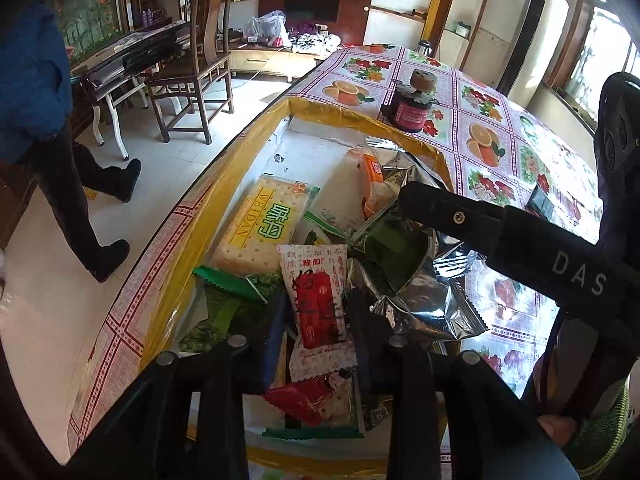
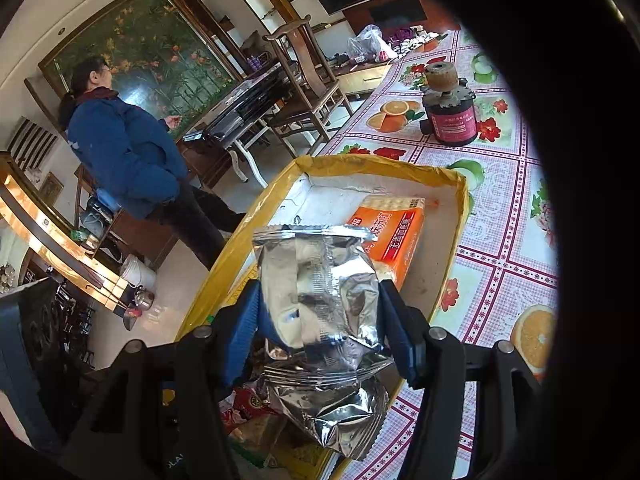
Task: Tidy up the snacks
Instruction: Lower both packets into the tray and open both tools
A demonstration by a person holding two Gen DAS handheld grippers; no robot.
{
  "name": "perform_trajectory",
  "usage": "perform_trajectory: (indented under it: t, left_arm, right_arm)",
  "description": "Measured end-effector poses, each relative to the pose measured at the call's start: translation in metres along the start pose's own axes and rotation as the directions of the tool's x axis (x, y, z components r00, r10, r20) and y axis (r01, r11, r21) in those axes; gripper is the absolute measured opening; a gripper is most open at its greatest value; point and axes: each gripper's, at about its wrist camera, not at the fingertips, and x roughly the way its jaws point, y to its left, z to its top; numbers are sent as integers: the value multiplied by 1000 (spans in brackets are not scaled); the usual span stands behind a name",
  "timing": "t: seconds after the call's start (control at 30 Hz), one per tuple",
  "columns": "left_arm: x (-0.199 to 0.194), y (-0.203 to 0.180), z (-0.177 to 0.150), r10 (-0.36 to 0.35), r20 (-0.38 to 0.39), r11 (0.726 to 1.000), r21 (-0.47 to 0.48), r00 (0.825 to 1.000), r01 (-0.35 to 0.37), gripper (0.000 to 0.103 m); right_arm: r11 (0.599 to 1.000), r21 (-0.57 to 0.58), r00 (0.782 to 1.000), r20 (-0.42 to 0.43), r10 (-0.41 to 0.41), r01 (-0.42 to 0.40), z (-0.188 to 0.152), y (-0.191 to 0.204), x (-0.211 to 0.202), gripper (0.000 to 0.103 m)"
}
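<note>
Yellow-rimmed box [image 1: 240,136] sits on the worktop [image 1: 500,120], which carries a floral cloth. Box holds loose snacks: cracker pack [image 1: 260,228], orange pack [image 2: 394,232], green packets.

Left hand-held gripper [image 1: 316,312]: jaws partly open over the box, red-and-white packet [image 1: 320,300] between them; pads flank it, no clear pressure on it.

Right hand-held gripper [image 2: 320,320]: about half open, blue pads pressed on both sides of a crumpled silver bag [image 2: 320,280], held above the box's near end.

Dark jar [image 2: 450,114] stands on the worktop beyond the box. Person in blue jacket [image 2: 124,152] stands on the floor.
</note>
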Motion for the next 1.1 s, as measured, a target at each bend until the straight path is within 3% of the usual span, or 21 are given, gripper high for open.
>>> perform_trajectory:
  t: [0.03,0.07,0.23,0.53,1.1]
  left_arm:
    - [-1,0,0,0,2,1000,0,1000,0,48]
    - [-3,-1,0,3,6,1000,2,1000,-3,51]
    - [-8,-6,-2,21,15,1000,17,1000,-21,58]
    - [-25,-15,-7,62,53,998,24,997,-63,64]
    - [-49,-63,-18,69,119,990,111,991,-82,67]
  right_arm:
    - [1000,3,1000,-3,0,0,0,0,0,62]
    - [1000,7,1000,-7,3,-2,-1,0,0,62]
    - [1000,19,1000,-3,19,-19,-4,-1,-6,66]
    - [998,55,997,72,8,-12,-11,-14,-49,67]
    - [967,235,976,167,-142,101,-58,-99,-141,67]
